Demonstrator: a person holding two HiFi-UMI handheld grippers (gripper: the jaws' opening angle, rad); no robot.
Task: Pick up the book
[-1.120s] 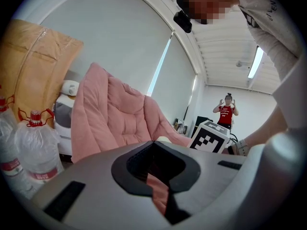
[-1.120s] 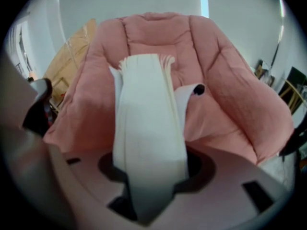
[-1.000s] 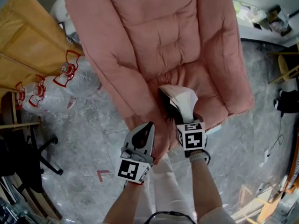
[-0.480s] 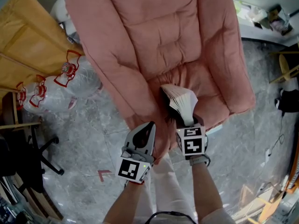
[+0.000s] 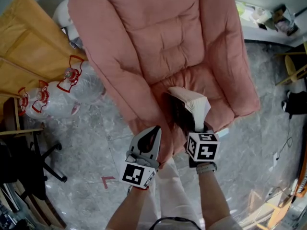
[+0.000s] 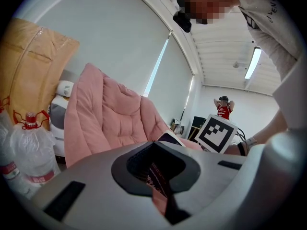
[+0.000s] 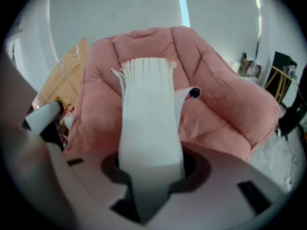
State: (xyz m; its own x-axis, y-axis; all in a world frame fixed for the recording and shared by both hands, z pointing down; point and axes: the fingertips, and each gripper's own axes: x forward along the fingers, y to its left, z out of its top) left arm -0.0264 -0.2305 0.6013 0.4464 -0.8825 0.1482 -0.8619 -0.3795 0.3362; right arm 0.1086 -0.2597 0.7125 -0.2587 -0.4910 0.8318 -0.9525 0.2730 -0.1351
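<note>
While in R claw (image 5: 194, 123), book (image 5: 190, 103) over armchair (image 5: 158, 42)

- Pink padded armchair (image 5: 163, 42) stands on the grey marbled floor (image 5: 96, 147).
- Thick white-paged book (image 5: 192, 104) sits over the seat front, between the jaws of the right gripper (image 5: 195, 126).
- Left gripper (image 5: 152, 133) is just left of the right gripper, at the seat's front edge.
- Clear plastic water bottles (image 5: 53, 97) lie on the floor left of the armchair.
- Tan cardboard sheet (image 5: 29, 42) lies beyond the bottles.
</note>
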